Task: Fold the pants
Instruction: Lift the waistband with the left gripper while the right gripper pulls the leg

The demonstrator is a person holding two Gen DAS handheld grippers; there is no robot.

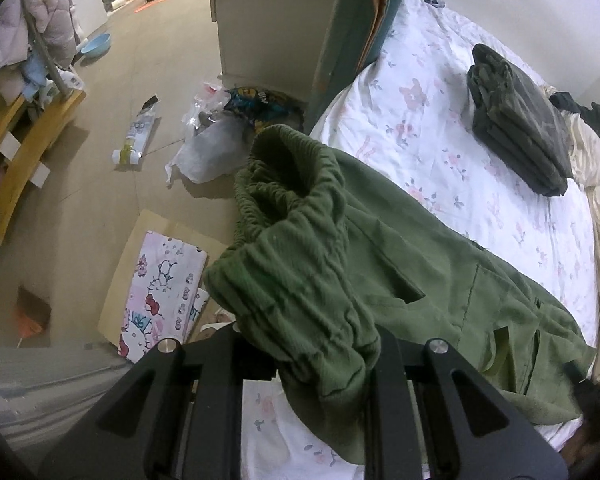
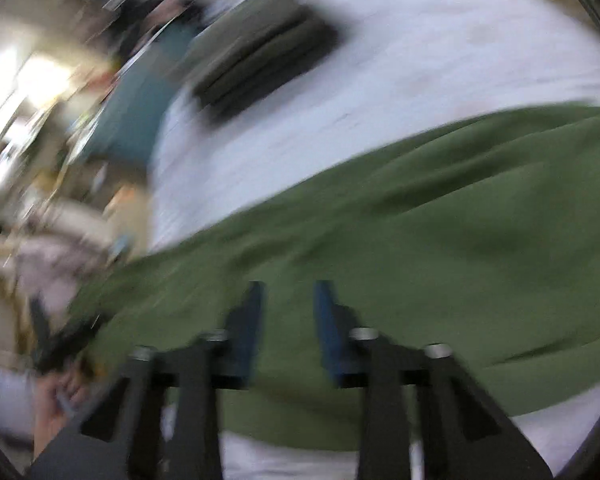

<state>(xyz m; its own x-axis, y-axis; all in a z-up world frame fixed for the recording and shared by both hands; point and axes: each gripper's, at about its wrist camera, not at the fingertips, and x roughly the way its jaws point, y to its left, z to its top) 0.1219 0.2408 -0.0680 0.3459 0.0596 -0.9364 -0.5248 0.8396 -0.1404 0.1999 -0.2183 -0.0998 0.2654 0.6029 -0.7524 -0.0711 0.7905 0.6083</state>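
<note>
Across the bed your green pants lie spread, not yet folded. Your left tongs clench the bunched waistband, lifted off the sheet; your right tongs hover parted above a leg, gripping nothing. Another dark folded garment sits beyond.

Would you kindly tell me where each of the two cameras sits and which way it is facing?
Left wrist: on the left gripper, looking down at the green pants on the bed and the floor beyond; its black fingers clamp the waistband.
Right wrist: on the right gripper, blurred, looking across the bed; its blue fingers stand apart over the pants; a hand shows at lower left.
Shared: pants, floral sheet, dark folded clothes.
</note>
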